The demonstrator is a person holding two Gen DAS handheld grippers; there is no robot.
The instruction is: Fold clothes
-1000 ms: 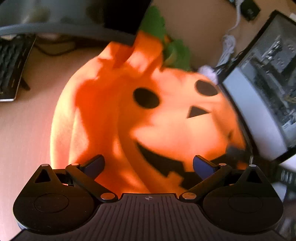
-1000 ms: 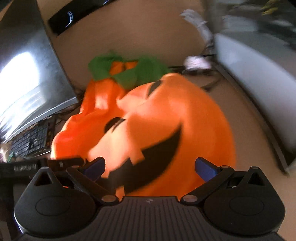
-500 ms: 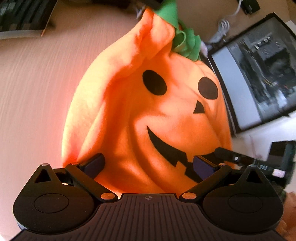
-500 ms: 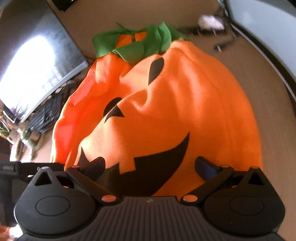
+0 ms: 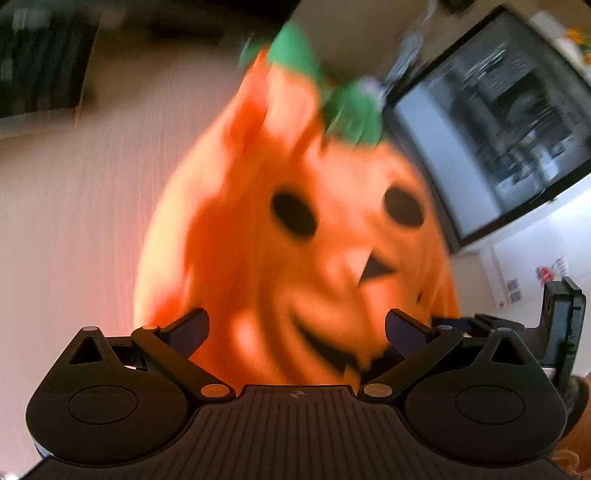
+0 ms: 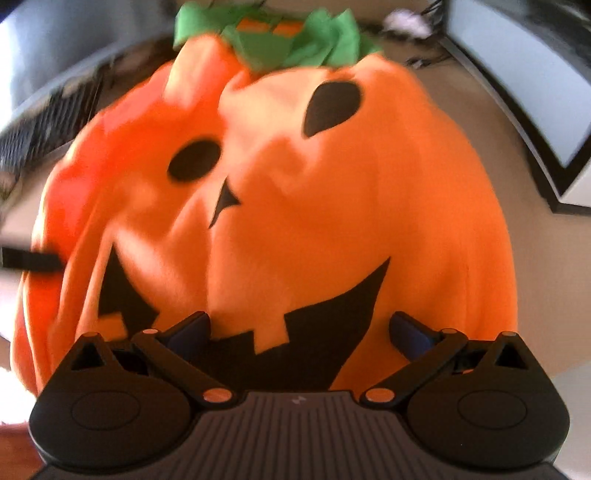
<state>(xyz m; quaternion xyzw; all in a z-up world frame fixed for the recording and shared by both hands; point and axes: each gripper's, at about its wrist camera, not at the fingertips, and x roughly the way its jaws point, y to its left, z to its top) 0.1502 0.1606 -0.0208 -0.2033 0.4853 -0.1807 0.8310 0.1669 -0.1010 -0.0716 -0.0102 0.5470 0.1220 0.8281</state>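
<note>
An orange pumpkin costume with a black face and a green leaf collar lies spread on the wooden desk. It fills the right wrist view too, collar at the far end. My left gripper is open over the costume's lower edge, near the black mouth. My right gripper is open over the mouth at the near hem. The right gripper also shows at the right edge of the left wrist view. Neither holds cloth.
A computer case with a glass side stands right of the costume. A keyboard lies at the far left, and shows in the right wrist view. Cables lie beyond the collar. A white box sits at the right.
Both grippers have swung around and closed in on the costume's lower edge; the face now sits more upright in both views. Both stay open.
</note>
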